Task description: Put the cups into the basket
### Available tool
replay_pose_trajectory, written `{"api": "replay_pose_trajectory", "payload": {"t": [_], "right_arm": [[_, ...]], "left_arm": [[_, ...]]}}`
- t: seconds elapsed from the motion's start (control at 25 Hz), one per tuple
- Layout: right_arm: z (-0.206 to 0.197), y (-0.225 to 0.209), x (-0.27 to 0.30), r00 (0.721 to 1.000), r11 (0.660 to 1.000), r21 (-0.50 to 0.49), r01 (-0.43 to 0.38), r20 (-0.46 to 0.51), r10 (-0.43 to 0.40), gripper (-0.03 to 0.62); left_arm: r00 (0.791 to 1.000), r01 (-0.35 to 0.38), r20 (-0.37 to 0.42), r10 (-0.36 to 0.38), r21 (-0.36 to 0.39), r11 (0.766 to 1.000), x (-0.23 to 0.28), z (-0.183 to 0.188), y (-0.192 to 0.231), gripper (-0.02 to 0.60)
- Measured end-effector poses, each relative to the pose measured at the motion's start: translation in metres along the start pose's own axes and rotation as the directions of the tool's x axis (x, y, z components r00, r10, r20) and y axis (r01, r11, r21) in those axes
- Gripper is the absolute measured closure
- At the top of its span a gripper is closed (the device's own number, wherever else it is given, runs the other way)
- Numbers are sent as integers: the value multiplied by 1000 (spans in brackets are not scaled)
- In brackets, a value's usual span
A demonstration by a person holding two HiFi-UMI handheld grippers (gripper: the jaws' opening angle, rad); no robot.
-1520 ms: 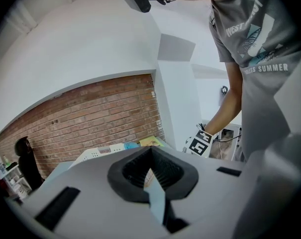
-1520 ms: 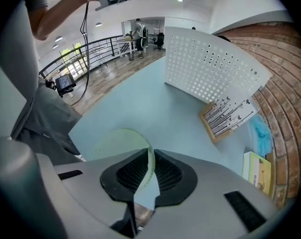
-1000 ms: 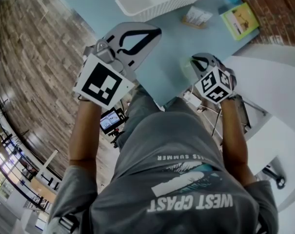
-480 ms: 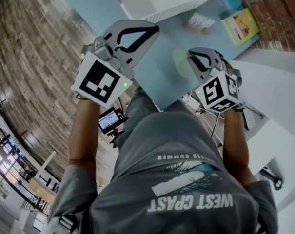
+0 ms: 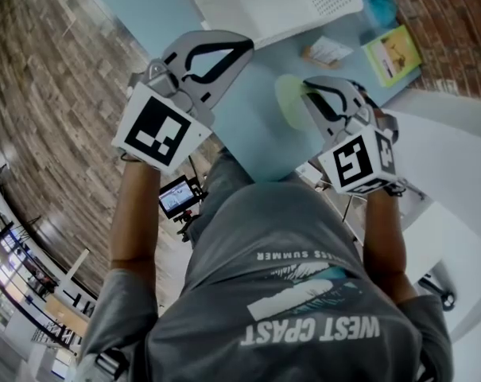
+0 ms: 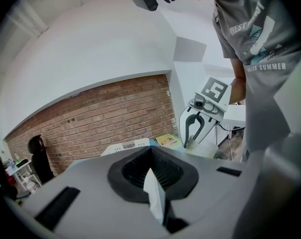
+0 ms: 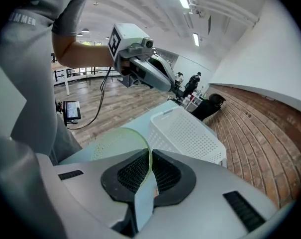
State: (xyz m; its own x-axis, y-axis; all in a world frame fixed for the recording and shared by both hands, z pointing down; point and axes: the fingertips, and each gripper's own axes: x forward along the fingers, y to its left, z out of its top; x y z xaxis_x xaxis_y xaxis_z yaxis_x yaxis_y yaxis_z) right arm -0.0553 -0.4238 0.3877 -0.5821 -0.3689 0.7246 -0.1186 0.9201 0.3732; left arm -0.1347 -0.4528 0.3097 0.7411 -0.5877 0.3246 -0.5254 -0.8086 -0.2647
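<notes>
While right tool (image 7: 143, 180) pinches it, cup (image 7: 113, 143) lies sideways.

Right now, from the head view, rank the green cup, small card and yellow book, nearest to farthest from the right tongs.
1. Green cup: held in the right tongs.
2. Small card: just beyond, on the table.
3. Yellow book: farthest, off to the right.
</notes>
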Motion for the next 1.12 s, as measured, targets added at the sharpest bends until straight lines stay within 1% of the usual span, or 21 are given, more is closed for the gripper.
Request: {"api": "replay_pose_trajectory", "payload": {"t": [0.4,0.64,0.72,0.92,1.12], "right_arm": [[36,-37,6,1000,1000,-29,5,30,-4,562],[55,-61,13,999,999,-38,7,38,-5,562],[62,-68,17,999,999,-39,7,54,-5,562],[75,-89,33,998,999,-44,4,61,-1,562],[91,-111,64,999,998,-60,-16,49,19,562]], "left_arm": [[1000,-9,10,10,-15,1000,3,-7,41,584],[1000,-15,1,15,-41,999,5,-18,64,584],[1000,-16,3,17,-47,999,5,-20,72,584],[1000,-20,3,20,-70,997,7,-29,91,584],[1000,-26,3,26,-103,994,3,-46,117,584]]}}
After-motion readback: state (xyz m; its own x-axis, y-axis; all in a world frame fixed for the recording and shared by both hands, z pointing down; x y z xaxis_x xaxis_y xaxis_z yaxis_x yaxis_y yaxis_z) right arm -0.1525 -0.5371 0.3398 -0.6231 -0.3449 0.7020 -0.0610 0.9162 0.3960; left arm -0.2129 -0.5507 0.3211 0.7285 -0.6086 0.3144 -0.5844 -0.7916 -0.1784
